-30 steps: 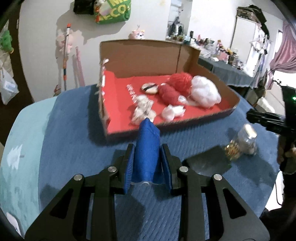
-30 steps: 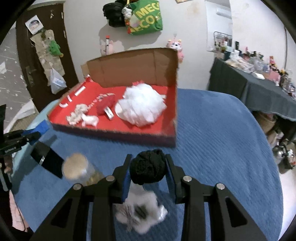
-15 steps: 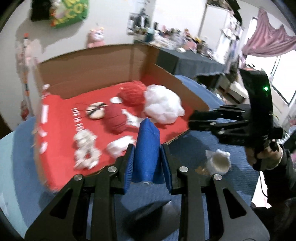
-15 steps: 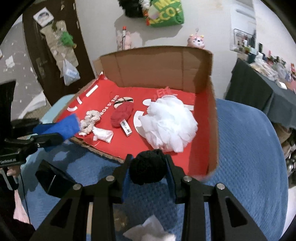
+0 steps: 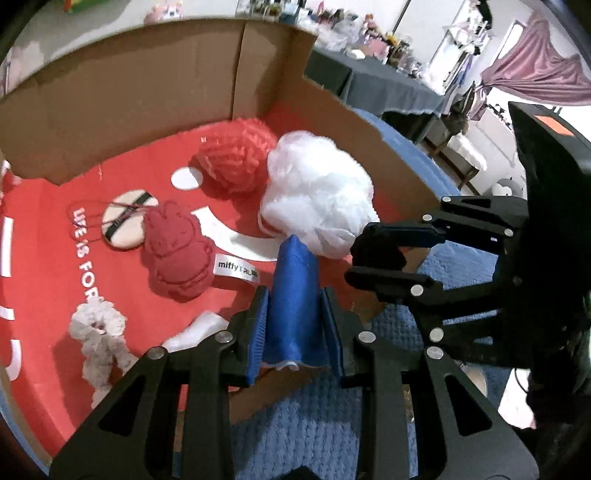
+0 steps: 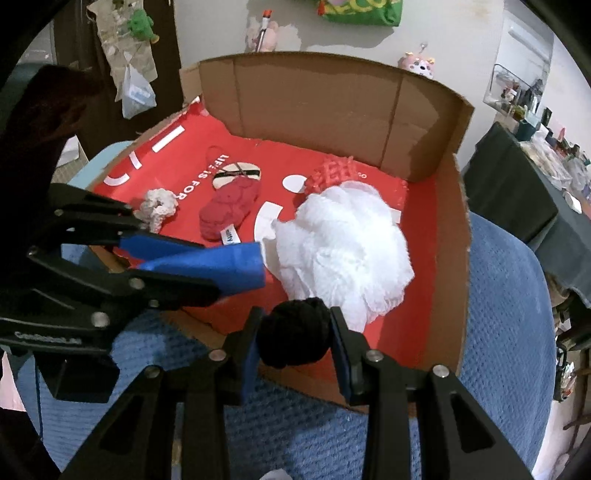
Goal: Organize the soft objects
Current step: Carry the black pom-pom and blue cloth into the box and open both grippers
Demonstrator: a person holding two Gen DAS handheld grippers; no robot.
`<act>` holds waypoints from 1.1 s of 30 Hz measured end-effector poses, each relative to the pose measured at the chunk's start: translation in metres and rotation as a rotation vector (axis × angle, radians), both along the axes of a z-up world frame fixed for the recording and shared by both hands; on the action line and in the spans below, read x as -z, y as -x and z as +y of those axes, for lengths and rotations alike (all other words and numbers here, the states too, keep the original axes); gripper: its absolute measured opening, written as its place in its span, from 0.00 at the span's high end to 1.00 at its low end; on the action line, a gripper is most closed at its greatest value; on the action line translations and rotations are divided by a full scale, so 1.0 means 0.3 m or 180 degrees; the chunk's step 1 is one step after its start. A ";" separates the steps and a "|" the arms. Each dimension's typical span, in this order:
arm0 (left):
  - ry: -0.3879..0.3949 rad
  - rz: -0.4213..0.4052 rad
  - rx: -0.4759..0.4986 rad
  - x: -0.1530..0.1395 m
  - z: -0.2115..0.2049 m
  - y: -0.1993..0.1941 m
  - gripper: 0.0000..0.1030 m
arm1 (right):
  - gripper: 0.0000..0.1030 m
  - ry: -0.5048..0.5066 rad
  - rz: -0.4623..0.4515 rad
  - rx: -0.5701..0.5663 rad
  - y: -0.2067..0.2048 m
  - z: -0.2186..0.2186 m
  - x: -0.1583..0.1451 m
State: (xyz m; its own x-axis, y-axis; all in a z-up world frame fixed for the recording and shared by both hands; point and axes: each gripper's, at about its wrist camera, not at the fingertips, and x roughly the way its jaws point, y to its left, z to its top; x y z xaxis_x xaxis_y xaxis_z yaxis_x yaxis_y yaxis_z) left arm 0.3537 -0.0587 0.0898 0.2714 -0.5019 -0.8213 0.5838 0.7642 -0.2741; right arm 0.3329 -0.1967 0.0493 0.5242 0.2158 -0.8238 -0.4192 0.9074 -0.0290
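Left wrist view: two hand-held grippers, left (image 5: pixel 295 321) clamping one blue cloth (image 5: pixel 293 291), right (image 5: pixel 373 264) clamping one black ball (image 5: pixel 376 247).

A green bag (image 6: pixel 360 11) hangs on the white wall above a dark-clothed cluttered side table (image 6: pixel 517 184).

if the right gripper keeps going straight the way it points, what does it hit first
Probably the white mesh pouf in the cardboard box: it lies just beyond the black pompom clamped in the right gripper, though depth is hard to judge.
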 end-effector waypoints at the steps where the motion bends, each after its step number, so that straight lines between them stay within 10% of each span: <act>1: 0.0025 0.0037 -0.0016 0.001 0.003 -0.009 0.74 | 0.65 0.0024 0.0009 0.0004 -0.008 0.005 0.006; 33: -0.0236 0.0449 -0.0164 0.086 -0.052 -0.142 0.74 | 0.59 0.0207 0.0186 0.0062 -0.136 -0.003 0.092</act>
